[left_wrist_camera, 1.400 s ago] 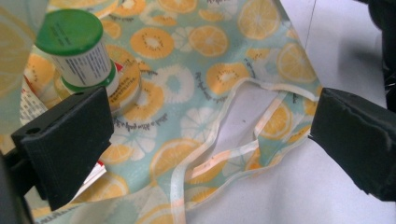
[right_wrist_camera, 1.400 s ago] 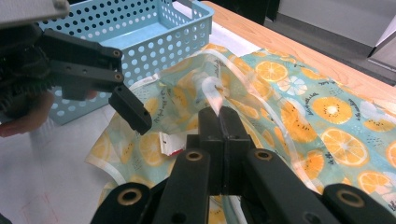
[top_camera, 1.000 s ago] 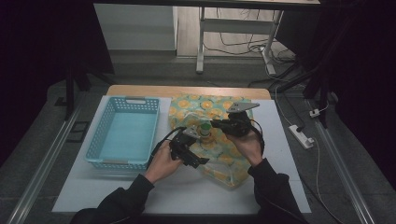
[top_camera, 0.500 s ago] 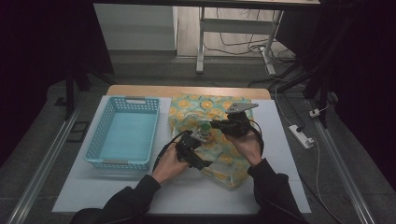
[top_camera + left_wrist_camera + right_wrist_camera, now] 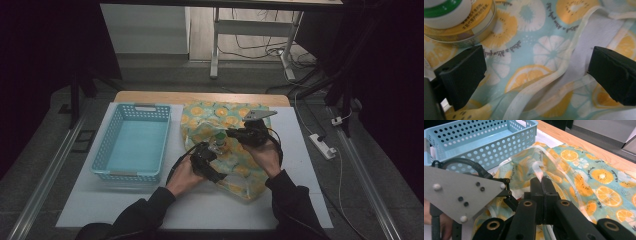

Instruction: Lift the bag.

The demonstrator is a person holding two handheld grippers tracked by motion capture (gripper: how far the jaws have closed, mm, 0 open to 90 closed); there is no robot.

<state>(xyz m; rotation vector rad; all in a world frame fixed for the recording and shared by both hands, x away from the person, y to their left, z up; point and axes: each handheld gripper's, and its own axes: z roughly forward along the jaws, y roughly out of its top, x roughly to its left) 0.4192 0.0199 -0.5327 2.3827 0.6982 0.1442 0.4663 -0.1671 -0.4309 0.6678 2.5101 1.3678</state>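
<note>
On the near half of the white counter (image 5: 125, 210), the left tongs (image 5: 206, 161) stand wide apart over the fruit-print plastic bag (image 5: 235, 125), holding nothing; the left gripper view has the two black jaws well separated with a loose fold of the bag's translucent edge lying between them, untouched. Set against the view a second ago, the left hand (image 5: 182, 176) has shifted slightly toward the bag's mouth, while the bag and the right hand (image 5: 264, 155) sit much as they did. Just beyond the left tongs, a round tin with a white and green cap (image 5: 454, 17) rests on the bag's printed sheet, near its opening; whether it lies inside the bag or on top cannot be told. The right tongs (image 5: 541, 182) are pinched together on the bag's clear rim (image 5: 537, 167), lifting it into a raised arch so the mouth stands open. Judgement: with one edge held up and the left tongs open and lined up at the opposite edge, the step in hand appears to be spreading the mouth, likely to take the tin out or settle it in. Farther off, to the left, the light blue perforated basket (image 5: 131, 142) stands empty, apart from the bag's edge.
</note>
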